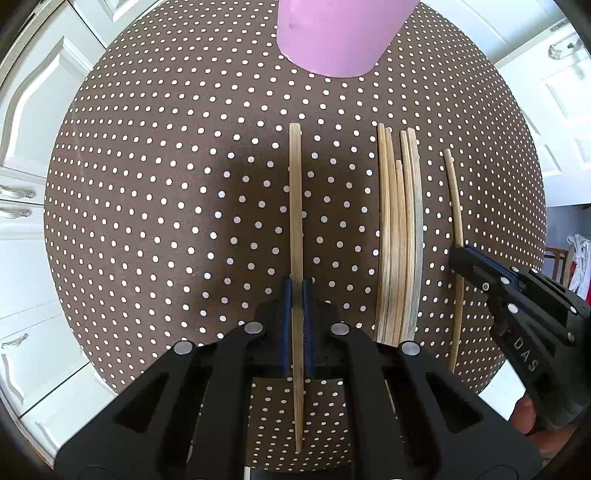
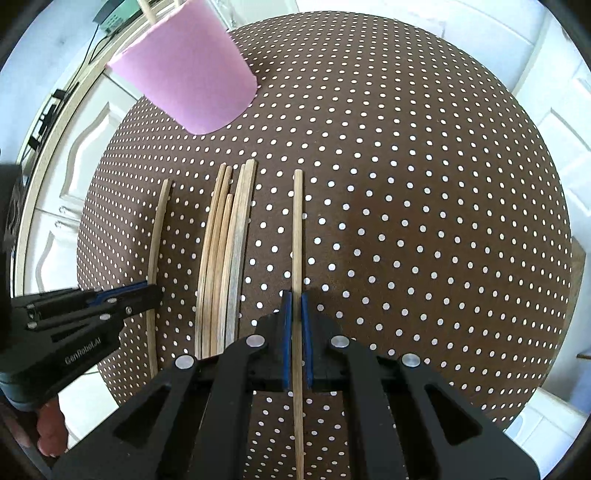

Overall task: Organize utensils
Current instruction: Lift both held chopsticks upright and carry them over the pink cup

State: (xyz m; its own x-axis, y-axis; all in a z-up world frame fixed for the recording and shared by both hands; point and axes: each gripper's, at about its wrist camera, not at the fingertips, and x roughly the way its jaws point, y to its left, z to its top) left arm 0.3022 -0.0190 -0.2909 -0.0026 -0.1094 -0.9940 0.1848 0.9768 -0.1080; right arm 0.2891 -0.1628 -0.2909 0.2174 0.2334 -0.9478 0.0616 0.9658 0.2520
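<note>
step: each gripper, left (image 1: pixel 297 291) and right (image 2: pixel 296 302), pinching one stick (image 1: pixel 295 206) (image 2: pixel 297 229)
next: lift, drop into cup (image 1: pixel 340 33)

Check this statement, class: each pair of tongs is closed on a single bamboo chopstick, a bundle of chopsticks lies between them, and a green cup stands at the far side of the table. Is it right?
One detail is wrong: the cup is pink, not green, as the right wrist view shows. The rest holds: the left tongs and right tongs each grip one chopstick, with the bundle between them.
</note>
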